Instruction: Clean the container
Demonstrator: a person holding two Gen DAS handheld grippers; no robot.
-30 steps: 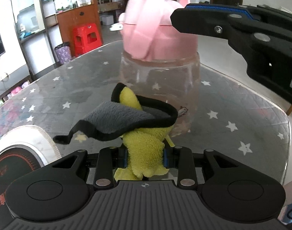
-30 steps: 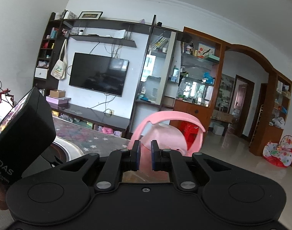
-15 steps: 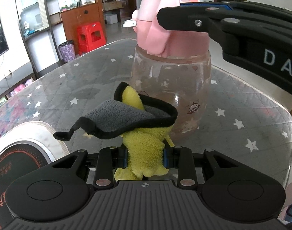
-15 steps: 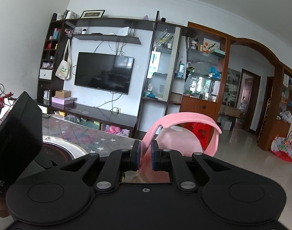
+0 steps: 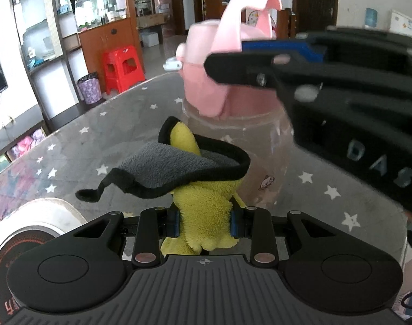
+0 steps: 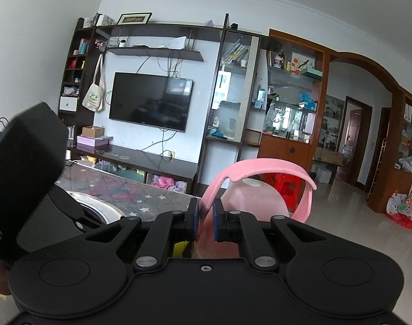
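Living room with wood cabinets, tiled floor; work surface is a grey quilted table cover with white stars under a glossy top. Landmark = the container, a clear rounded plastic jug with a pink lid and an arched pink carry handle, standing upright on the table at mid-frame in the left wrist view. Only the left wrist view shows the clear body, small cartoon sticker low on its wall, white spout tab on the lid's left side, and the cloth just in front of the container; fluffy yellow microfibre one face, grey plush other face, black stitched edge, folded over floppy. Left gripper clamped on the yellow bunch of cloth, blue pads pressing both sides. Same view shows a round white-rimmed cooktop well left of the container and a red plastic stool on the floor behind it. Right gripper comes in from the right of the container, blurred, tip at the handle base. Only the right wrist view shows the wall TV, dark shelving, hanging tote bag, and the right gripper's blue-padded fingers pinched together on the left leg of the pink handle; container body hidden below the gripper there
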